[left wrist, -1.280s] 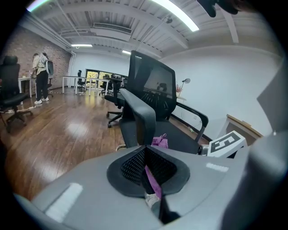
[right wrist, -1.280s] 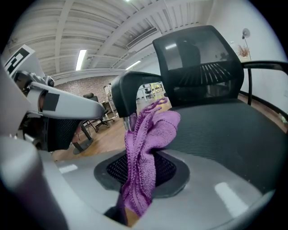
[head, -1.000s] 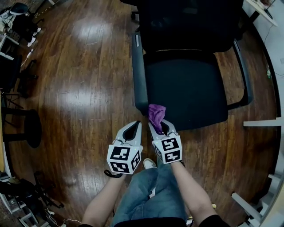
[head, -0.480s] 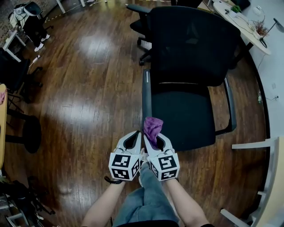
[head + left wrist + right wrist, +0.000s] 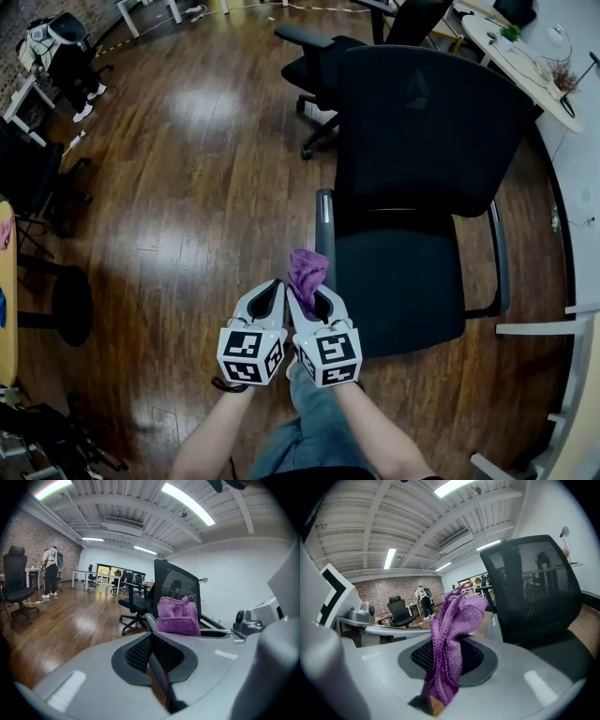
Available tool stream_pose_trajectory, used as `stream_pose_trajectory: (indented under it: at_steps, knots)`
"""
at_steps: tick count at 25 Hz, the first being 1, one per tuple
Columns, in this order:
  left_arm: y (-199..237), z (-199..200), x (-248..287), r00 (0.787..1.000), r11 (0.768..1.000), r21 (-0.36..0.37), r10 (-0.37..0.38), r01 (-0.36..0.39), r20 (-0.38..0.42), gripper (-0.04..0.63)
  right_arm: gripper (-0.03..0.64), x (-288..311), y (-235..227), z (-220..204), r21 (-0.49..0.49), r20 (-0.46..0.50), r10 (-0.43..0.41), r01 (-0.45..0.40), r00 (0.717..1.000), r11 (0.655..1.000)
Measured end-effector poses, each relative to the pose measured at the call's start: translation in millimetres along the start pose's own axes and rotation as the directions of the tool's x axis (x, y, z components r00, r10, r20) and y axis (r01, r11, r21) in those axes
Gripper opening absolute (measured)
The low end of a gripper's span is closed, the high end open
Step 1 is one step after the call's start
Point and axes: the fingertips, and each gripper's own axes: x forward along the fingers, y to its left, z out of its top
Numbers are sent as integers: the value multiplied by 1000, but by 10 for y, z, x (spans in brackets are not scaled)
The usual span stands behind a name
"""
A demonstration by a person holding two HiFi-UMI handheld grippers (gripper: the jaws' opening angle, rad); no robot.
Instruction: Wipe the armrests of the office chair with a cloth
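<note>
At the lower centre of the head view, the left tongs (image 5: 273,286) are closed, jaws pressed together with nothing between them. Just to their right, side by side with them, the right tongs (image 5: 307,292) are clamped on the purple cloth (image 5: 307,267). The cloth stands up past the tips in a bunched fold. It lies just left of the front end of the near armrest (image 5: 324,230) of the office chair (image 5: 412,281); whether they touch cannot be told. The 2nd armrest (image 5: 497,253) runs further right, above the wooden floor (image 5: 187,187).
</note>
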Motion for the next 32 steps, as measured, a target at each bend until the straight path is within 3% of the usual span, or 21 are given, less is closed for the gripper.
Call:
stream_pose_trajectory:
  at_steps: [12,20,27,32]
  knots:
    - [718,491,826,997,996,82,-25,31,-78,5,95,1075,-474,323,150,5,-108,106,994,983]
    - [930,565,1156,982,981,128,-127,145,-140,5,95,1522,-816,169,229,-33,-248,249,968,941]
    - [1025,521,1297,932,928,170,-295,332,-213,5,95,1972,-1049,38,212,-78,-374,382,924,899]
    - [1269,457,1384,898,899,169,-356,405,-259,5,95,2086,-1118,-14,212,-91,-451,460,888,863]
